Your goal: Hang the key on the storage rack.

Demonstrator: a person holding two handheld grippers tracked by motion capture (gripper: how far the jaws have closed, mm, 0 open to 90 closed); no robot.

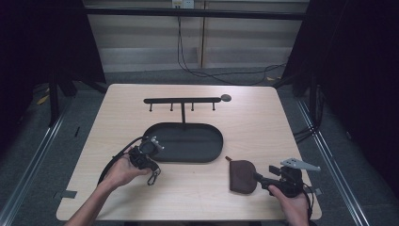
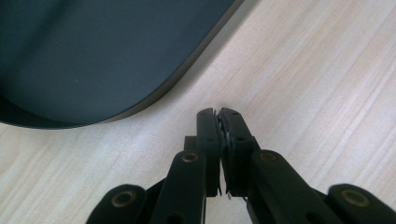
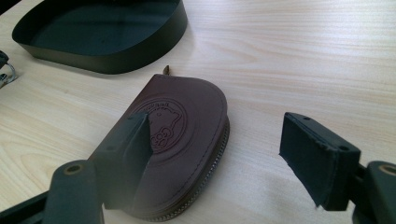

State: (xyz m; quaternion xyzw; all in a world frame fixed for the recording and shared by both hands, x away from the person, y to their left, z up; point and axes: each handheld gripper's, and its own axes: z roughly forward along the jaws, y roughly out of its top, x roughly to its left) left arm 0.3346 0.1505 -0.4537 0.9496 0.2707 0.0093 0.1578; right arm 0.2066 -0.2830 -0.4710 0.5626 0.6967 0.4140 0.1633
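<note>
1. At the lower left of the high view, the left gripper (image 1: pixel 151 175) is seen just below the left end of the dark oval tray (image 1: pixel 214 149). In the left gripper view its jaws are pressed together, and nothing can be made out between them except a thin frayed edge. It is best kept parked there, clear of the work.

2. A metal clip (image 1: pixel 153 178) lies on the table (image 1: pixel 244 113) at that gripper's tip; it need not be disturbed.

3. At the upper middle of the high view, a black hook rack (image 1: pixel 182 100) stands behind the tray, well apart from both grippers.

4. At the lower middle right of the high view, the brown leather pouch (image 1: pixel 243 176) lies flat on the table, just right of the tray and apart from it. In the right gripper view it sits at the centre left, its zip edge turned toward the right of the frame.

5. The right gripper (image 3: pixel 217 154) is spread wide. One jaw overlaps the pouch's stamped face; the other stands over bare wood to the right. Contact cannot be told.

6. The step in hand is judged to be the grasp of the pouch. The gripper should be shifted so that the curved zip edge lies between the jaws, then lowered and closed gently, so that the flat leather is pinched rather than pushed along the table.
</note>
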